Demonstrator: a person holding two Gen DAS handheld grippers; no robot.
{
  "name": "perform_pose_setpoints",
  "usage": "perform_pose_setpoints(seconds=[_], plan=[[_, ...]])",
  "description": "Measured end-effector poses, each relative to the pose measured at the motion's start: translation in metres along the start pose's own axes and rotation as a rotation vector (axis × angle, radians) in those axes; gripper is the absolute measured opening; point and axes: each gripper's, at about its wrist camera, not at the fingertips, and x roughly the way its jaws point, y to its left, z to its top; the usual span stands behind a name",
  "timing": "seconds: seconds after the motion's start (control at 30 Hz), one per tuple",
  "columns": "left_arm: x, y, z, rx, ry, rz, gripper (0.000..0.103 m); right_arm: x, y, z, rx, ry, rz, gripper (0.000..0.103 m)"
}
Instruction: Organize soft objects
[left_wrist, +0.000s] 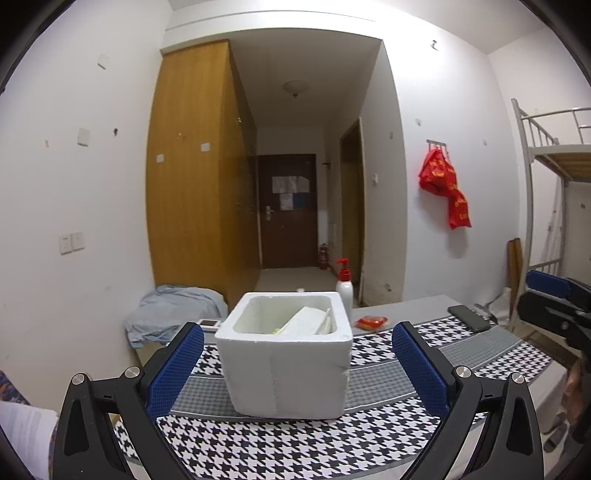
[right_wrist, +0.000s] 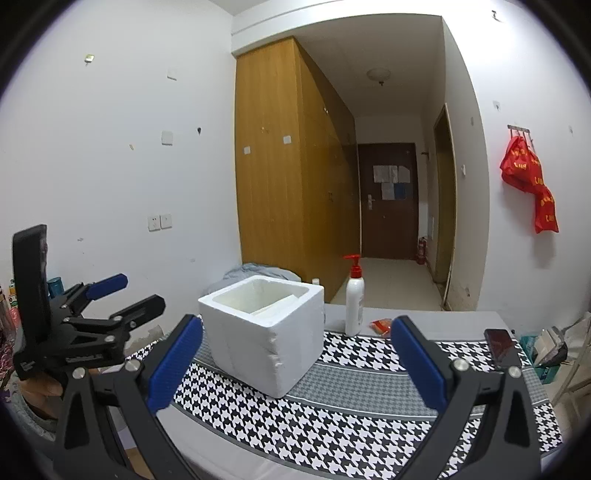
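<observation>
Styrofoam box (left_wrist: 284, 354) contents unclear, both tongs spread, phone (left_wrist: 469, 317) partly cropped

a foam box (left_wrist: 284, 362) is set on a cloth (left_wrist: 295, 443); behind it to the right a pump bottle (left_wrist: 344, 284) is stood, then a packet (left_wrist: 371, 322), then a phone (left_wrist: 469, 317) farther right.

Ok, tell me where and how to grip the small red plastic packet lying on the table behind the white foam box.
Grip the small red plastic packet across its narrower width, coming from above with the open right gripper. It lies flat on the grey table, so a side approach offers little to pinch. The white foam box and white pump bottle stand to its left.
</observation>
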Motion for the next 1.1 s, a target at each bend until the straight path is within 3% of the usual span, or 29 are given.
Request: perform_pose_setpoints(seconds=[0.53, 1.1], plan=[[-0.018, -0.008, -0.039, -0.047, -0.004, 0.030, 0.102, -0.015, -0.007, -0.044, 0.048, 0.000, -0.019, 0.103], [-0.049, -0.019, -0.066, -0.032, -0.005, 0.023, 0.102, -0.042, 0.006, -0.077, 0.052, 0.006, -0.033, 0.103]])
